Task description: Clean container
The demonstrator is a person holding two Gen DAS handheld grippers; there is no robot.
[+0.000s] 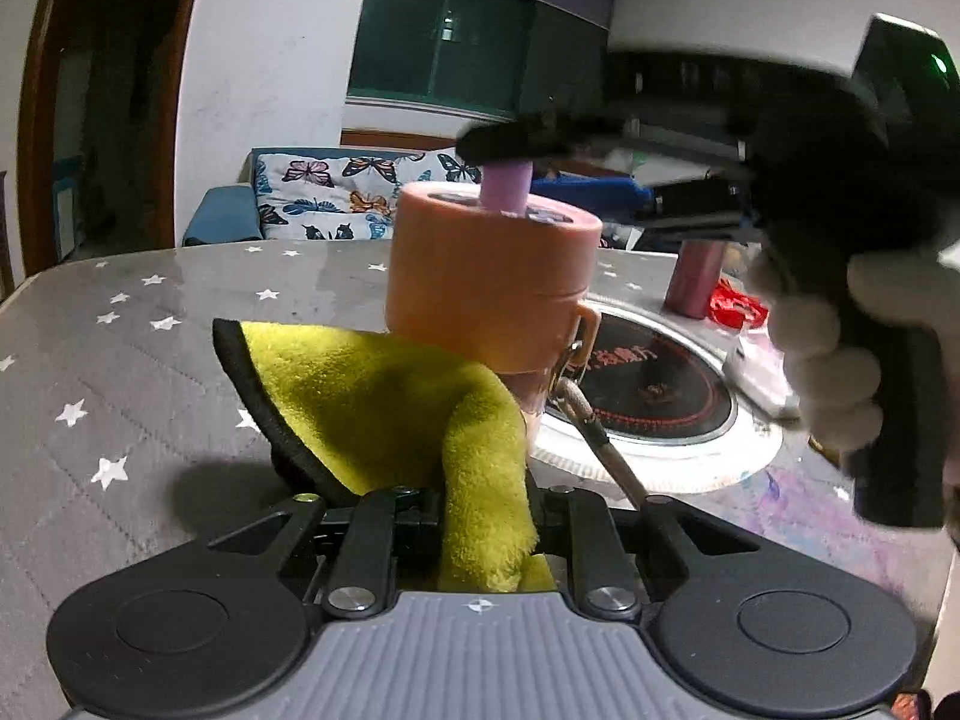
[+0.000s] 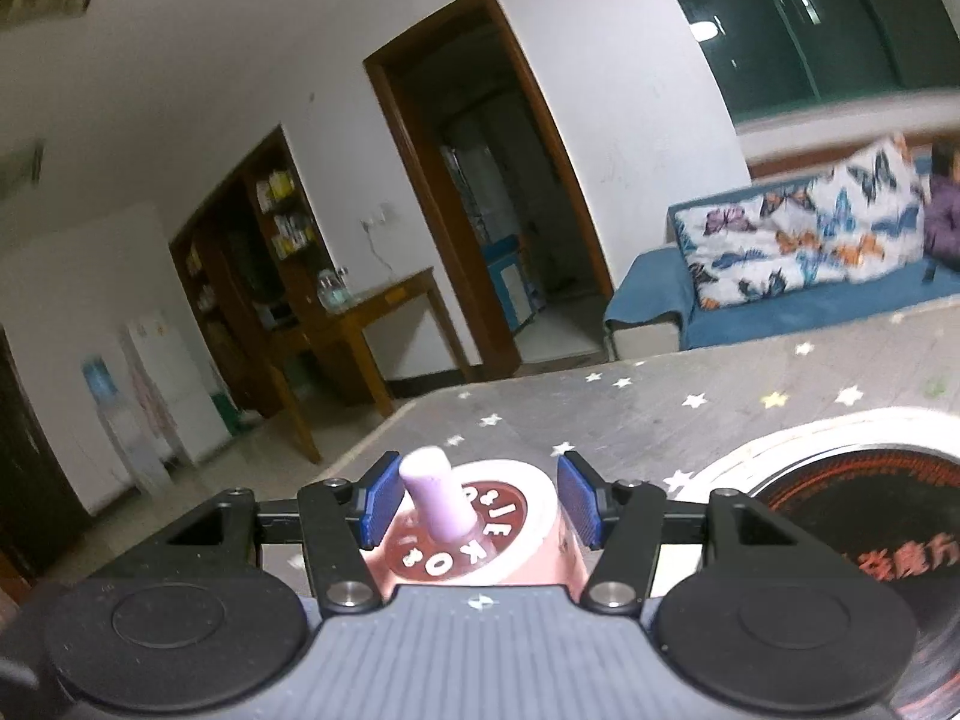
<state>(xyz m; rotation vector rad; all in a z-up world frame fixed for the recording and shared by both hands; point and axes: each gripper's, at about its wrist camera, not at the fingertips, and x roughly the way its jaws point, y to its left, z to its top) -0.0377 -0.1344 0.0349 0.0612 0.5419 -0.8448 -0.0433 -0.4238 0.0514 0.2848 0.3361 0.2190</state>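
A pink container [image 1: 492, 276] with a round lid stands on the grey star-patterned table [image 1: 120, 360]. A purple spout [image 1: 507, 186] sticks up from the lid. My left gripper [image 1: 480, 480] is shut on a yellow-green cloth [image 1: 372, 408] with a black edge, just in front of the container's lower left side; the cloth hides the fingertips. A gloved hand [image 1: 822, 348] holds my right gripper [image 1: 516, 141] over the lid. In the right wrist view that gripper [image 2: 480, 498] is open, its blue pads [image 2: 381, 501] on either side of the spout [image 2: 438, 504] above the container [image 2: 540, 510].
A round induction cooktop [image 1: 654, 396] is set into the table right of the container, also in the right wrist view [image 2: 840, 540]. A cord with a metal clasp [image 1: 591, 420] hangs from the container. A pink cup [image 1: 696, 282] and a red item [image 1: 735, 306] stand behind. A blue sofa [image 2: 780, 306] lies beyond.
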